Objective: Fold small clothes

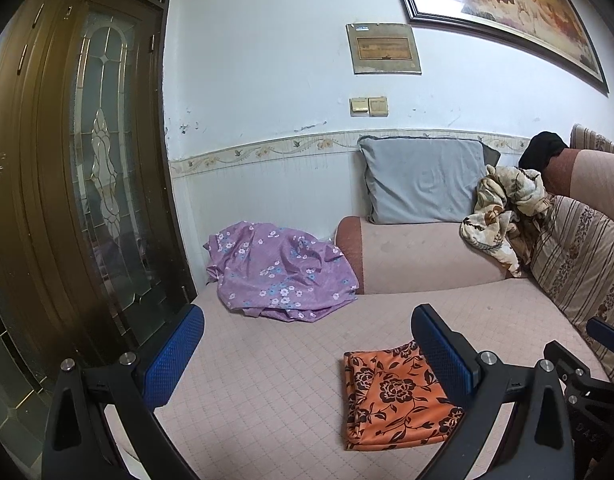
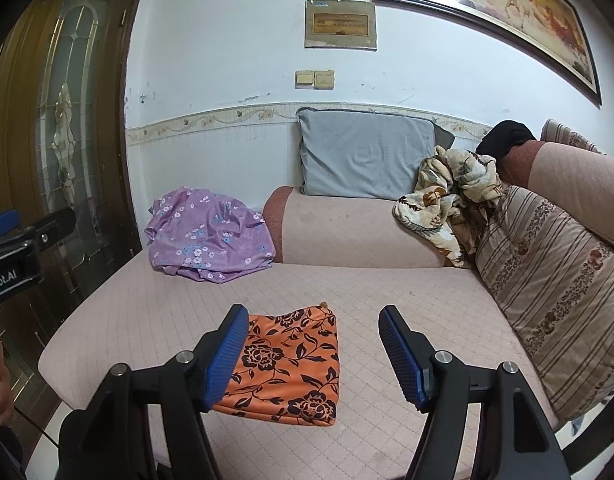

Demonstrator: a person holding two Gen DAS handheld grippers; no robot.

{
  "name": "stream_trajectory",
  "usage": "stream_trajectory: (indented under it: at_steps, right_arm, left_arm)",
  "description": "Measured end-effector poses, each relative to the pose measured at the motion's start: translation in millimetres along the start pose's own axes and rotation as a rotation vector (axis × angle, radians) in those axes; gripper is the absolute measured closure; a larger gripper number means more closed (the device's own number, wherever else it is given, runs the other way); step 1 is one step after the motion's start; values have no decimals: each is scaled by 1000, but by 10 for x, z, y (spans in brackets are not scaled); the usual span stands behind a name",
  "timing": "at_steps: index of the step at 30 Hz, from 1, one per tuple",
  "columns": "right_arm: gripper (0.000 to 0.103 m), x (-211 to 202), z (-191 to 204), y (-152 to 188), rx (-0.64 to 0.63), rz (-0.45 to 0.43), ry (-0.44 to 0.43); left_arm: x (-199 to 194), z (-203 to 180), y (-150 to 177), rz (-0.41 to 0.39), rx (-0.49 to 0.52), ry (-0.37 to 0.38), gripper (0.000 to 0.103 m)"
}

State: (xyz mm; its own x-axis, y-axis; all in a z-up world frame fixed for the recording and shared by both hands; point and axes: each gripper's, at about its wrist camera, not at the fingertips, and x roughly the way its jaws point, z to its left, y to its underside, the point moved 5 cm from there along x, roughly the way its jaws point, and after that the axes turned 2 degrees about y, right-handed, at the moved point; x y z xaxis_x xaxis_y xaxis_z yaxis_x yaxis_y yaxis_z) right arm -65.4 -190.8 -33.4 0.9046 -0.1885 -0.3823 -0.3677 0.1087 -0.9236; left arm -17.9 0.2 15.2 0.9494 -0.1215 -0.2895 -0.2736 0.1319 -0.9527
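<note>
A folded orange cloth with black flowers [image 1: 395, 398] lies flat on the pink quilted sofa seat [image 1: 275, 360]; it also shows in the right wrist view [image 2: 291, 364]. A crumpled purple floral garment [image 1: 279, 270] lies at the seat's far left [image 2: 207, 234]. My left gripper [image 1: 307, 356] is open and empty, held above the seat left of the orange cloth. My right gripper [image 2: 313, 354] is open and empty, held above the orange cloth's near right side.
A grey pillow [image 1: 423, 178] leans on the wall behind the armrest. A beige floral blanket [image 1: 503, 216] and a striped cushion [image 1: 579, 264] lie at the right. A wooden glass door [image 1: 79, 184] stands at the left.
</note>
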Motion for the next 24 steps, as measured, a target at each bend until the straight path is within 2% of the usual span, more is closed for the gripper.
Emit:
stream_trajectory:
  at_steps: [24]
  right_arm:
    - [32,54,24,10,-2,5,0]
  left_arm:
    - [103,73,79,20,-11,21,0]
